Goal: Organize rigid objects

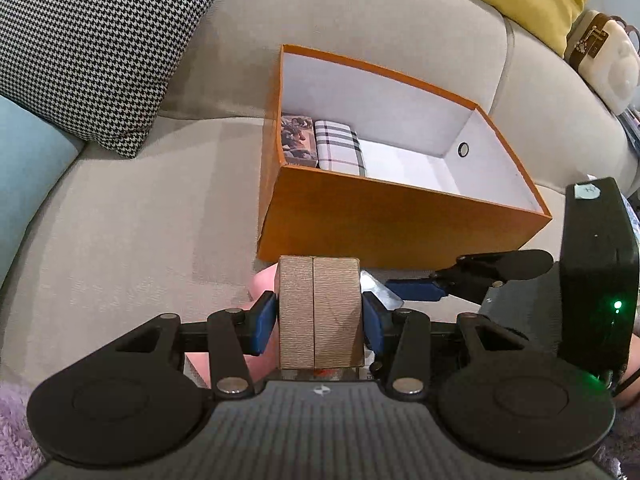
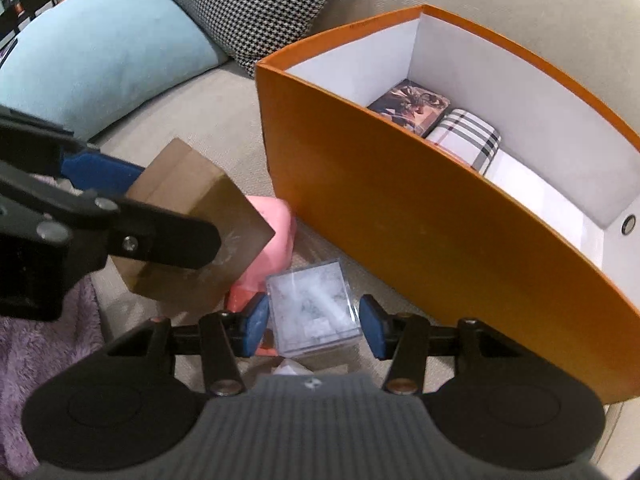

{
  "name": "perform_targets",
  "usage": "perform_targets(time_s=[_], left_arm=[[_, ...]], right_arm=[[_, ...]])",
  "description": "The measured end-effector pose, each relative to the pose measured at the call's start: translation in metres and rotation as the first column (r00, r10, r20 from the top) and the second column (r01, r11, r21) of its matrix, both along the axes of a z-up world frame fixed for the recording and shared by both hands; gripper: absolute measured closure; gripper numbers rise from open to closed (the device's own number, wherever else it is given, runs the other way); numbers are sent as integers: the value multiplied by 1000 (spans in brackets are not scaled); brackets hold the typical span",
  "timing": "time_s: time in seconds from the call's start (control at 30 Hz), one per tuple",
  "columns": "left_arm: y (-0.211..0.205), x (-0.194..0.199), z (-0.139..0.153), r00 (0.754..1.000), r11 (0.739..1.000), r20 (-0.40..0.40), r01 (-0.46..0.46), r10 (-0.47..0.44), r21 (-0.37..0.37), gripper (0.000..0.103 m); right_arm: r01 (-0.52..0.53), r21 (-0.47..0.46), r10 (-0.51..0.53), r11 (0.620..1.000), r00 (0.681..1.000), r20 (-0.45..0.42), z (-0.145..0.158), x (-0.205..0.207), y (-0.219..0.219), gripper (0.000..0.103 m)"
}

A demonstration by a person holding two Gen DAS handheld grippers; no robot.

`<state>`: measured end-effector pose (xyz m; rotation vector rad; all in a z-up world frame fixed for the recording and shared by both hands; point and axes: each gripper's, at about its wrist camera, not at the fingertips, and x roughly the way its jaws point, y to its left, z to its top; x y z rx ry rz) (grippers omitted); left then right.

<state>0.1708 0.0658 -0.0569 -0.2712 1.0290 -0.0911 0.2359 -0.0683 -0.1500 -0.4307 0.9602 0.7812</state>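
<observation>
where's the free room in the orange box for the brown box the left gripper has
The orange box is bare from the plaid case to the end wall with the round hole. The other end is crowded: a picture-printed box sits beside the plaid case. The left gripper holds the brown box in front of the near wall.

a home living room — beige sofa point(image 1: 120, 208), throw cushions point(image 1: 92, 40).

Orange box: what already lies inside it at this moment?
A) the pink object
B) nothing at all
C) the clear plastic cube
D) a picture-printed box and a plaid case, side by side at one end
D: inside the orange box, a picture-printed box and a plaid case lie side by side at one end; the rest of the visible white floor is bare.
</observation>
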Motion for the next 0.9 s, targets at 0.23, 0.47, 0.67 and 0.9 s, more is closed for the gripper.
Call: perform_targets(time_s=[0.23,0.47,0.67,0.9], left_arm=[[4,-7,26,998,999,57,13,-12,-30,51],[-1,11,72,986,997,145,82,-78,-17,51],[10,58,102,978,992,186,106,-93,-64,51],[0,126,62,995,987,15,100,-99,-124,51]], right_arm=[[59,76,-60,995,998,13,28,-5,-19,53],[74,156,-93,985,988,122,92,-18,-46,54],[186,304,-239,934,960,147,141,9,-70,54],[399,333,-433,854,901,30,131,66,-89,54]])
